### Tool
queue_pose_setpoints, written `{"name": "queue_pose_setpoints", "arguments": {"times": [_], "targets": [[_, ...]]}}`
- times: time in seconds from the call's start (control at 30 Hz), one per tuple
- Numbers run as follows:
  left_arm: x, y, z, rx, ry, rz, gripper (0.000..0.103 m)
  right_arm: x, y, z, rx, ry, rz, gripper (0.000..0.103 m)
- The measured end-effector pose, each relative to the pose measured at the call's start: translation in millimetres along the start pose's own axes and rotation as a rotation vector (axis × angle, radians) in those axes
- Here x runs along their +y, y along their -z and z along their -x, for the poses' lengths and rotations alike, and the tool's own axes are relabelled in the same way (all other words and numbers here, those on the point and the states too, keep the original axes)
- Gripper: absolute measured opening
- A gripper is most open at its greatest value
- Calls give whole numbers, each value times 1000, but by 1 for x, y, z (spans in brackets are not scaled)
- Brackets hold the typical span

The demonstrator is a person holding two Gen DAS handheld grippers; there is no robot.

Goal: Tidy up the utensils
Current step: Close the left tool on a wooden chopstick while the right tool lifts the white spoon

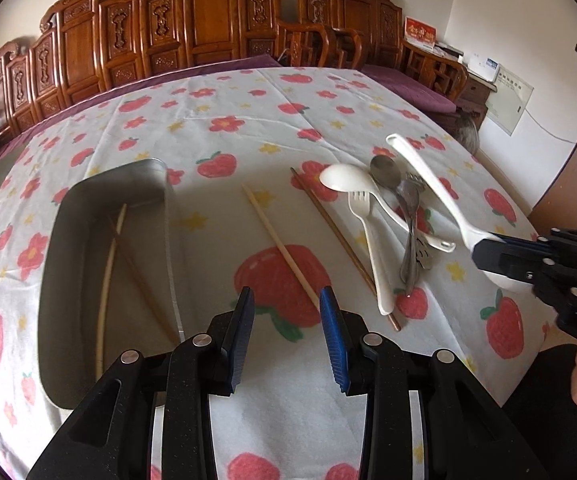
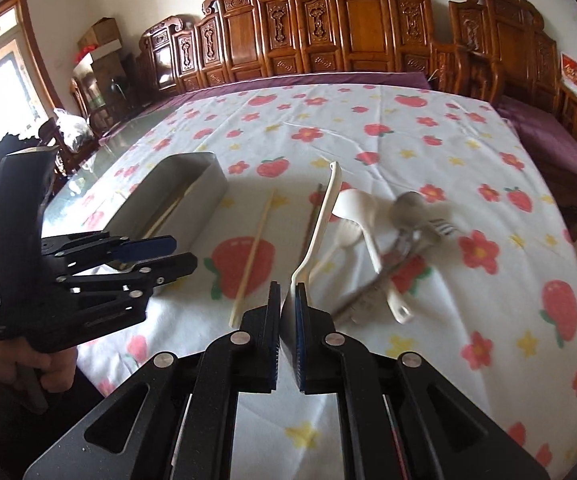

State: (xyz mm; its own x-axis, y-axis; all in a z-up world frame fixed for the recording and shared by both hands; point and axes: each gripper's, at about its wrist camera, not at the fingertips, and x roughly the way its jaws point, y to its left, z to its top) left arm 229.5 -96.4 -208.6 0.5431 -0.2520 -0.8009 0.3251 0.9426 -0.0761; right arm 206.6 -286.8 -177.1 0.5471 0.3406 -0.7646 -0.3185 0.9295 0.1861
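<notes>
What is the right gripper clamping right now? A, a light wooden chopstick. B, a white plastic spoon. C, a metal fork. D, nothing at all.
B: the right gripper is shut on the bowl end of the white plastic spoon, whose handle sticks up off the tablecloth.

matt metal tray (image 1: 100, 200), printed cloth (image 1: 248, 128)

Soft daylight from a window (image 2: 4, 80); fisheye-warped edges, utensils motion-blurred.
</notes>
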Motion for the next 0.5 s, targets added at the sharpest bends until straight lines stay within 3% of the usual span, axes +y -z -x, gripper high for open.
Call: {"name": "queue_pose_setpoints", "arguments": {"times": [0.23, 0.5], "targets": [[-18, -3, -26, 55, -11, -19, 32, -9, 10, 0, 2, 21, -3, 8], [-35, -15, -51, 81, -78, -68, 32, -13, 14, -6, 16, 18, 2, 8]]}}
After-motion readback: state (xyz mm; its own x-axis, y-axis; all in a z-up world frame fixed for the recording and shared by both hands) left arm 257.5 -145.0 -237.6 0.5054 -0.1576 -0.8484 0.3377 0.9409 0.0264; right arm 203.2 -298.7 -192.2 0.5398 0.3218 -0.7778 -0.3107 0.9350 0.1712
